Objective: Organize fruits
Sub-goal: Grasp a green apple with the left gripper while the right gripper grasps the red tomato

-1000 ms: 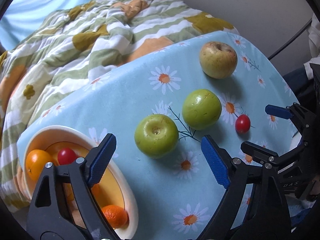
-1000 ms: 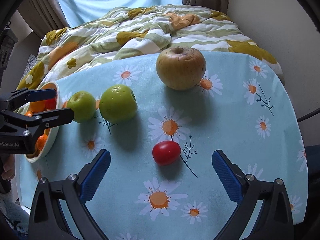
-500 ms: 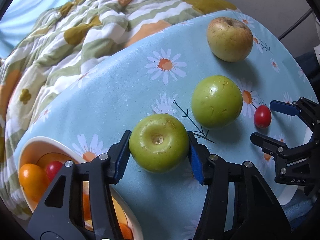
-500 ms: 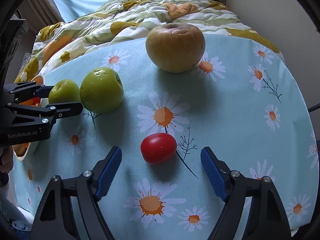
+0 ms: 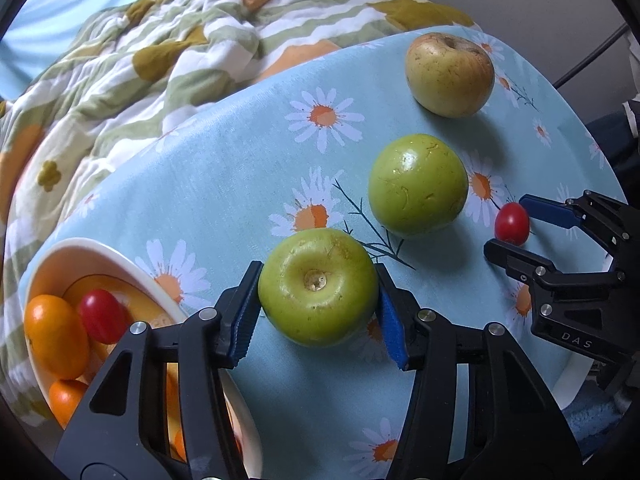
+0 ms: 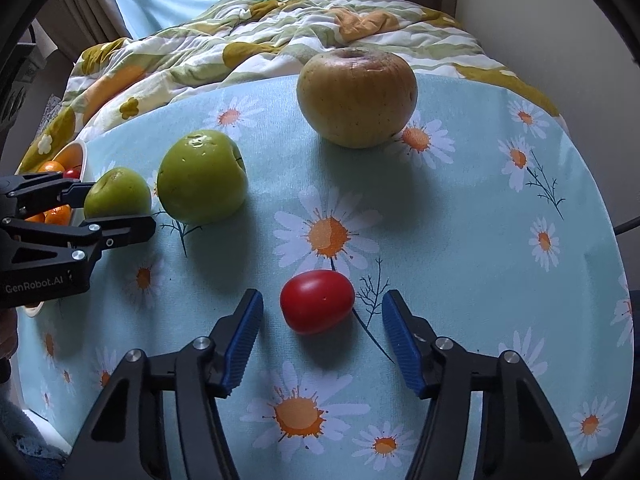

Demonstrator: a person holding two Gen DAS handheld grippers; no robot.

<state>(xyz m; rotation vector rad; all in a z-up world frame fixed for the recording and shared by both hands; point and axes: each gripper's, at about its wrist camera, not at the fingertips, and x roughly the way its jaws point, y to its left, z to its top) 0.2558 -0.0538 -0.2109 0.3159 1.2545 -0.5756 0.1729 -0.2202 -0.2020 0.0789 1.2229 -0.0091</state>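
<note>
My left gripper (image 5: 318, 306) is shut on a small green apple (image 5: 318, 286), which also shows in the right wrist view (image 6: 117, 198). A larger green apple (image 5: 418, 190) (image 6: 201, 182) and a yellow-brown apple (image 5: 450, 74) (image 6: 357, 96) sit on the daisy-print table (image 5: 240, 184). My right gripper (image 6: 322, 338) is open around a red cherry tomato (image 6: 317, 306) (image 5: 512, 224), its pads apart from it. A white bowl (image 5: 120, 258) at the left holds oranges and a cherry tomato.
A rumpled green, white and mustard quilt (image 5: 180, 48) lies behind the table. A grey wall (image 6: 560, 20) stands at the back right. The table's round edge (image 6: 600, 208) curves down the right side.
My left gripper moved forward and closed on the small green apple. My right gripper moved forward around the cherry tomato and narrowed its opening.
</note>
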